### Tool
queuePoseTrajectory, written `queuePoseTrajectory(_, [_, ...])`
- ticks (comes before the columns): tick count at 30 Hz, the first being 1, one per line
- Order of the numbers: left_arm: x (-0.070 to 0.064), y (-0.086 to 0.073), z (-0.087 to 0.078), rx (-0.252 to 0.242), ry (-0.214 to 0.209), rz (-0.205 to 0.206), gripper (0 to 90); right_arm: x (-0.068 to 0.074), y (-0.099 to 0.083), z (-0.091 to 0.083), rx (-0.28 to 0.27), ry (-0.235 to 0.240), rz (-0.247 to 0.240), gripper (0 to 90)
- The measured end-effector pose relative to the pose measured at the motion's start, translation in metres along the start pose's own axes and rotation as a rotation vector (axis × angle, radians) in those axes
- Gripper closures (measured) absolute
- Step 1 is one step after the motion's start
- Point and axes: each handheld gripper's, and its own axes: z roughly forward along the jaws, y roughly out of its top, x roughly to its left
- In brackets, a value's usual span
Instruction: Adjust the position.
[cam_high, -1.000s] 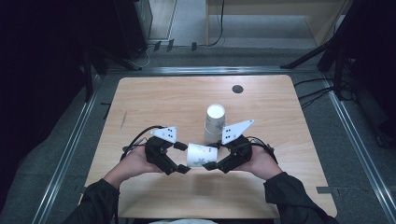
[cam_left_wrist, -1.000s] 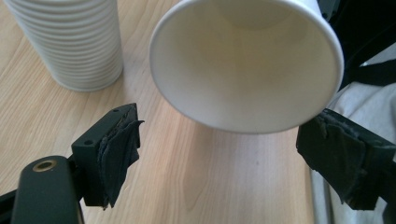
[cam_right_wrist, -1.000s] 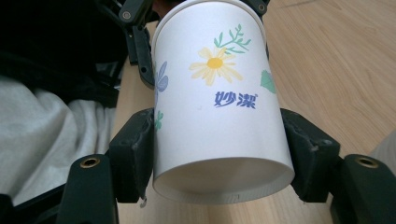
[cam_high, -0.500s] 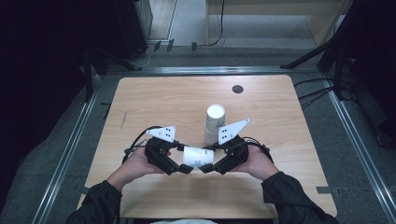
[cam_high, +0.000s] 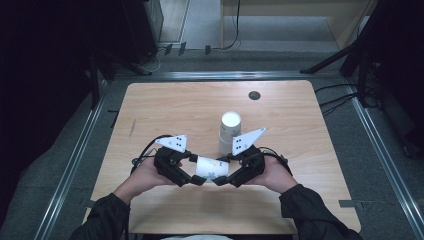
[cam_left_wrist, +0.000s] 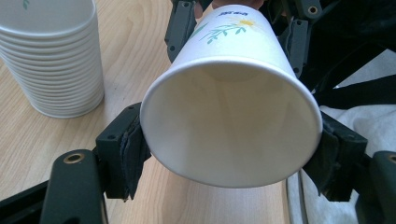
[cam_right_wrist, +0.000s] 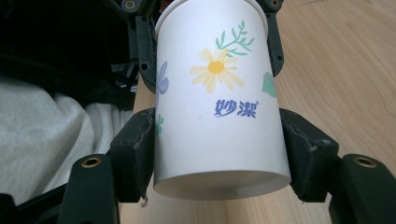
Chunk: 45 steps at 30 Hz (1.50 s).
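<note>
both grippers clamp cup — sideways

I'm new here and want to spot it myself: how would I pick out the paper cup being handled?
Start at the wooden table and look to its near edge, where two hands meet. Between them a single white cup lies sideways, its open end pinched by the left hand-held gripper and its base by the right hand-held gripper. Unlike the upright stack of cups behind it, it shows a yellow daisy print.
</note>
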Motion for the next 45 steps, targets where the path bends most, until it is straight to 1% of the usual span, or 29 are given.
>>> queuePoseTrajectory(2, [0.0, 0.0, 0.0, 0.003, 0.001, 0.0, 24.3, 0.0, 0.0, 0.0, 0.004, 0.0, 0.0, 34.5])
queuePoseTrajectory(5, [0.0, 0.0, -0.002, 0.001, 0.006, 0.003, 24.2, 0.0, 0.0, 0.002, 0.007, 0.009, -0.001, 31.1])
queuePoseTrajectory(6, [0.0, 0.001, -0.002, -0.002, 0.003, 0.001, 24.2, 0.0, 0.0, 0.002, 0.01, 0.001, -0.012, 29.8])
queuePoseTrajectory(8, [0.0, 0.002, -0.005, 0.005, 0.026, 0.009, 24.2, 0.001, 0.0, 0.003, 0.019, -0.017, -0.019, 26.6])
queuePoseTrajectory(9, [0.0, 0.002, -0.005, 0.005, 0.026, 0.009, 24.2, 0.001, 0.0, 0.003, 0.019, -0.017, -0.019, 26.6])
queuePoseTrajectory(10, [-0.001, 0.003, -0.007, 0.008, 0.034, 0.013, 24.2, 0.002, 0.0, 0.004, 0.038, -0.051, -0.032, 26.5])
queuePoseTrajectory(11, [-0.001, 0.003, -0.007, 0.008, 0.034, 0.013, 24.2, 0.002, -0.001, 0.004, 0.042, -0.055, -0.038, 26.5])
queuePoseTrajectory(12, [-0.001, 0.004, -0.009, 0.027, 0.053, 0.019, 24.2, 0.002, -0.001, 0.004, 0.05, -0.059, -0.045, 26.5])
queuePoseTrajectory(13, [-0.001, 0.004, -0.009, 0.027, 0.053, 0.019, 24.2, 0.002, -0.001, 0.004, 0.05, -0.059, -0.045, 26.5])
queuePoseTrajectory(15, [0.0, 0.005, -0.01, 0.07, 0.068, 0.015, 24.2, 0.002, -0.002, 0.004, 0.067, -0.073, -0.051, 26.4])
queuePoseTrajectory(16, [0.001, 0.006, -0.01, 0.088, 0.069, 0.014, 24.2, 0.002, -0.003, 0.004, 0.074, -0.075, -0.049, 26.4])
queuePoseTrajectory(17, [0.001, 0.006, -0.01, 0.088, 0.069, 0.014, 24.3, 0.002, -0.003, 0.004, 0.074, -0.075, -0.049, 26.4])
queuePoseTrajectory(18, [0.001, 0.006, -0.008, 0.102, 0.069, 0.014, 24.3, 0.002, -0.004, 0.005, 0.082, -0.08, -0.048, 26.4])
queuePoseTrajectory(20, [0.001, 0.007, -0.003, 0.146, 0.064, 0.022, 24.3, 0.002, -0.006, 0.006, 0.098, -0.087, -0.051, 26.3])
queuePoseTrajectory(21, [0.0, 0.008, -0.001, 0.162, 0.069, 0.025, 24.2, 0.002, -0.007, 0.006, 0.104, -0.089, -0.052, 26.3])
queuePoseTrajectory(22, [0.0, 0.008, -0.001, 0.162, 0.069, 0.025, 24.2, 0.002, -0.007, 0.006, 0.104, -0.089, -0.052, 26.3])
queuePoseTrajectory(23, [0.0, 0.009, 0.001, 0.186, 0.076, 0.042, 24.2, 0.002, -0.009, 0.007, 0.114, -0.093, -0.052, 26.3])
queuePoseTrajectory(24, [-0.001, 0.01, 0.003, 0.2, 0.084, 0.048, 24.2, 0.002, -0.009, 0.008, 0.112, -0.096, -0.058, 26.3])
queuePoseTrajectory(26, [-0.004, 0.013, 0.01, 0.256, 0.116, 0.085, 24.1, 0.004, -0.01, 0.008, 0.123, -0.107, -0.054, 26.3])
queuePoseTrajectory(28, [-0.007, 0.017, 0.015, 0.287, 0.129, 0.102, 24.1, 0.005, -0.011, 0.008, 0.122, -0.119, -0.063, 26.3])
queuePoseTrajectory(29, [-0.007, 0.017, 0.015, 0.287, 0.129, 0.102, 24.1, 0.006, -0.011, 0.008, 0.123, -0.117, -0.061, 26.3])
queuePoseTrajectory(30, [-0.01, 0.021, 0.02, 0.324, 0.152, 0.119, 24.1, 0.006, -0.012, 0.008, 0.126, -0.121, -0.068, 26.4])
queuePoseTrajectory(31, [-0.01, 0.021, 0.02, 0.324, 0.152, 0.119, 24.1, 0.007, -0.012, 0.009, 0.133, -0.124, -0.072, 26.3])
queuePoseTrajectory(32, [-0.012, 0.024, 0.026, 0.357, 0.149, 0.131, 24.1, 0.007, -0.013, 0.01, 0.14, -0.123, -0.071, 26.3])
queuePoseTrajectory(34, [-0.013, 0.025, 0.031, 0.375, 0.136, 0.139, 24.1, 0.008, -0.015, 0.012, 0.156, -0.135, -0.074, 26.3])
queuePoseTrajectory(35, [-0.014, 0.027, 0.033, 0.386, 0.131, 0.142, 24.1, 0.008, -0.016, 0.013, 0.162, -0.129, -0.076, 26.4])
queuePoseTrajectory(39, [-0.015, 0.028, 0.038, 0.409, 0.132, 0.158, 24.1, 0.008, -0.019, 0.018, 0.179, -0.13, -0.077, 26.6])
queuePoseTrajectory(41, [-0.015, 0.029, 0.041, 0.427, 0.13, 0.164, 24.1, 0.006, -0.022, 0.022, 0.196, -0.116, -0.065, 28.1])
queuePoseTrajectory(45, [-0.016, 0.028, 0.043, 0.431, 0.128, 0.168, 24.1, 0.006, -0.023, 0.028, 0.212, -0.1, -0.074, 30.3])
